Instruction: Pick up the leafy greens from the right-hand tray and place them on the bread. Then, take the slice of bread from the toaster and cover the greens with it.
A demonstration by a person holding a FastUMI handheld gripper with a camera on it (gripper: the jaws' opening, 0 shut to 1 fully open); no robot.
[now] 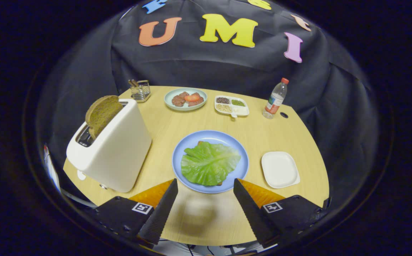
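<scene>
gripper point(205, 193) wide open, holding nothing. greens point(209, 163) already lie on the bread on the blue plate point(191, 142), just ahead of the fingers. remaining slice point(101, 113) stands upright in the toaster point(115, 153), left of centre, ahead-left of the fingers; judged next target.

Quick count off the table: 1 toaster point(111, 149) with 1 bread slice point(101, 113) sticking out, 1 blue plate point(239, 170) with 1 lettuce leaf point(209, 163) on it, 1 empty white tray point(280, 169), 1 green plate point(170, 96) of meat and tomato, 1 divided dish point(243, 111) with 3 seed piles, 1 water bottle point(275, 99), 1 wire caddy point(140, 91). The 1 gripper point(205, 188) has 2 fingers, spread apart.
</scene>
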